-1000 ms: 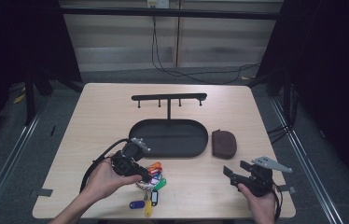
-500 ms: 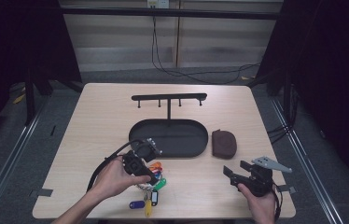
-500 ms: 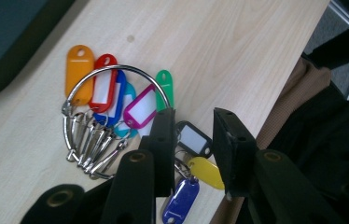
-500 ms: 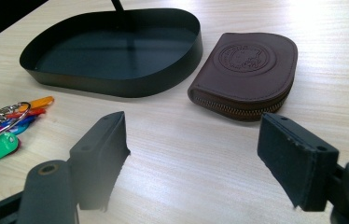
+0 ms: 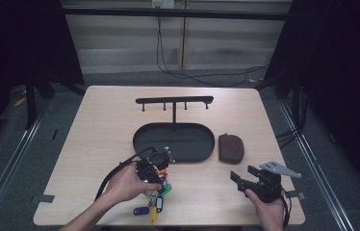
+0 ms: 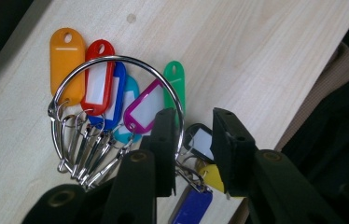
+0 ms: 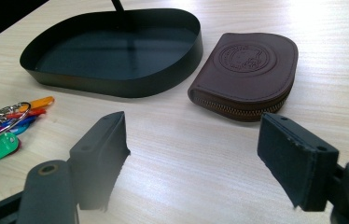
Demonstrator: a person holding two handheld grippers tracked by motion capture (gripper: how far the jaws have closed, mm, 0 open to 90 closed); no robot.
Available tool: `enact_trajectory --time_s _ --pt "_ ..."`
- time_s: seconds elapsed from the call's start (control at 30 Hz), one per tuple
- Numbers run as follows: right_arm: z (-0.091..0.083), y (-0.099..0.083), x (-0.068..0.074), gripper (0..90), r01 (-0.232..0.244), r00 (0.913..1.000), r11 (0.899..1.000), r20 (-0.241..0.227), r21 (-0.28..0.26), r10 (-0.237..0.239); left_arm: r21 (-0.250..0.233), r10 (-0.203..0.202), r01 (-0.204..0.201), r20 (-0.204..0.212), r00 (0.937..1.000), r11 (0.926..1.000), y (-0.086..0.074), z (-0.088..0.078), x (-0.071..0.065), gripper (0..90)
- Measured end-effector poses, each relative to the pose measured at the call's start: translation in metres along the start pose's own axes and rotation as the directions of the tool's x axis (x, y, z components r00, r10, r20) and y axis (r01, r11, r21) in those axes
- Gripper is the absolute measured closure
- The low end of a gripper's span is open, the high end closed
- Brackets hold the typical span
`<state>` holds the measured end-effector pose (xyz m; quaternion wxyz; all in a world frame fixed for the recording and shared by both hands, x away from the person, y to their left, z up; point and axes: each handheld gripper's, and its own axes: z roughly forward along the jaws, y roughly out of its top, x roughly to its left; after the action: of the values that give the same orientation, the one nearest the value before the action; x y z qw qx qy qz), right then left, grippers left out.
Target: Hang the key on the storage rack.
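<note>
A bunch of key tags on a big metal ring (image 6: pixel 116 60) lies on the wooden table near its front edge. The tags are orange (image 6: pixel 65 60), red, blue, pink and green; in the high view the bunch (image 5: pixel 159 190) sits just under the person's left hand. My left gripper (image 6: pixel 193 114) points down at it. Its jaws straddle the ring's right side with a gap between them, and the wire runs close to the left jaw. My right gripper (image 7: pixel 193 123) stands wide open and empty, held low at the front right (image 5: pixel 243 173) and facing a brown zip wallet (image 7: pixel 249 70).
A black oval tray (image 5: pixel 139 139) with a hook rack (image 5: pixel 174 100) on a post stands mid-table, just beyond the keys. The wallet (image 5: pixel 230 147) lies to the right of the tray. A blue tag (image 5: pixel 141 211) and a yellow tag (image 5: pixel 152 211) reach toward the front edge.
The left hand has moved right and down, bringing its gripper onto the key bunch. The right hand and gripper have stayed still.
</note>
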<state>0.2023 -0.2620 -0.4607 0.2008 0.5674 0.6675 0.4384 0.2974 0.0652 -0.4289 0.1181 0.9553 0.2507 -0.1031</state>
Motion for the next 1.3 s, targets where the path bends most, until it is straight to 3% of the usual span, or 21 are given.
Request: enact_trajectory --time_s 0.4,0.53,0.77,0.97,1.1,1.3 --pt "0.0 0.0 0.0 24.2 0.002 1.0 1.0 0.0 0.002 -0.002 0.077 0.002 0.0 -0.03 0.9996 0.9971 0.007 0.02 0.004 78.4" --pt "0.001 0.0 0.0 24.2 0.004 1.0 1.0 0.0 0.004 -0.004 0.1 0.001 0.001 -0.022 0.9998 0.995 0.01 0.022 0.006 81.9" --pt "0.001 0.0 0.0 24.2 0.004 1.0 1.0 0.001 0.005 -0.004 0.135 0.013 -0.01 -0.028 0.9995 0.9908 0.013 0.029 0.002 81.2" --pt "0.001 0.0 -0.001 24.3 0.005 1.0 1.0 0.002 0.005 -0.006 0.141 0.018 -0.011 -0.048 0.9987 0.9899 0.013 0.027 0.001 86.6" --pt "0.001 0.0 -0.001 24.3 0.005 1.0 1.0 0.002 0.006 -0.005 0.131 0.012 -0.007 -0.034 0.9994 0.9913 0.012 0.021 0.002 86.7" --pt "0.001 0.0 0.0 24.3 0.005 1.0 1.0 0.003 0.008 -0.005 0.114 0.028 -0.02 -0.074 0.9968 0.9933 0.011 0.006 0.001 86.8"
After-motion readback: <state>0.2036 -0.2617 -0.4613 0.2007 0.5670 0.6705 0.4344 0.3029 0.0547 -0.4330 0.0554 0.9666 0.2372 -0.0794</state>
